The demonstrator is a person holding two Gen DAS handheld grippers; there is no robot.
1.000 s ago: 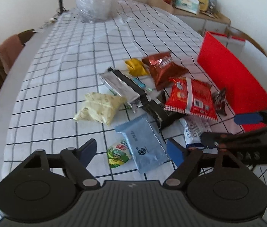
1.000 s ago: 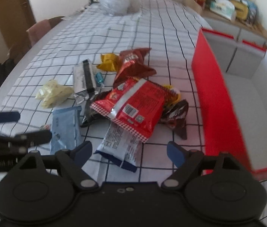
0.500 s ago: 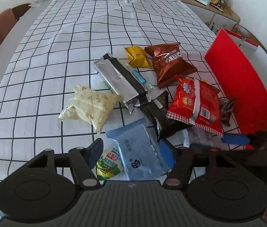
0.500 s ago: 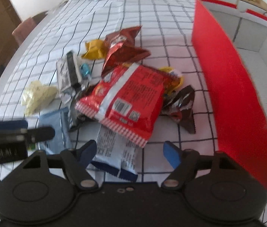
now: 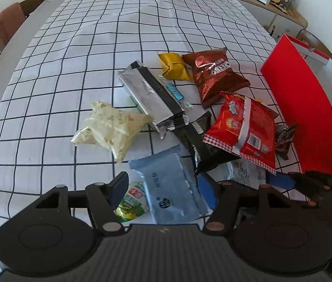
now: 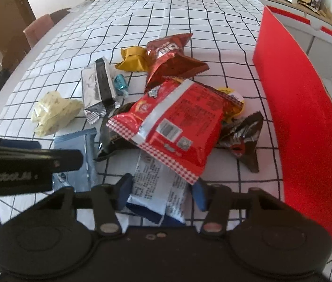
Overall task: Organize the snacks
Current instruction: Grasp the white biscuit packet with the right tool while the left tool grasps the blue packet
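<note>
Your left gripper (image 5: pixel 163 188) straddles a pale blue sachet (image 5: pixel 170 188), jaws half open, pads close but grip unclear. Your right gripper (image 6: pixel 162 191) has just been closing around a white-and-blue packet (image 6: pixel 156 188) tucked beneath the red snack bag (image 6: pixel 175 127), apparently to lift both toward the red box (image 6: pixel 307 117) alongside.

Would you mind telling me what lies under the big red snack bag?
Under the red snack bag a white-and-blue packet pokes out in front, a black packet at its left and a yellow-topped item behind. Their covered parts cannot be seen.
</note>
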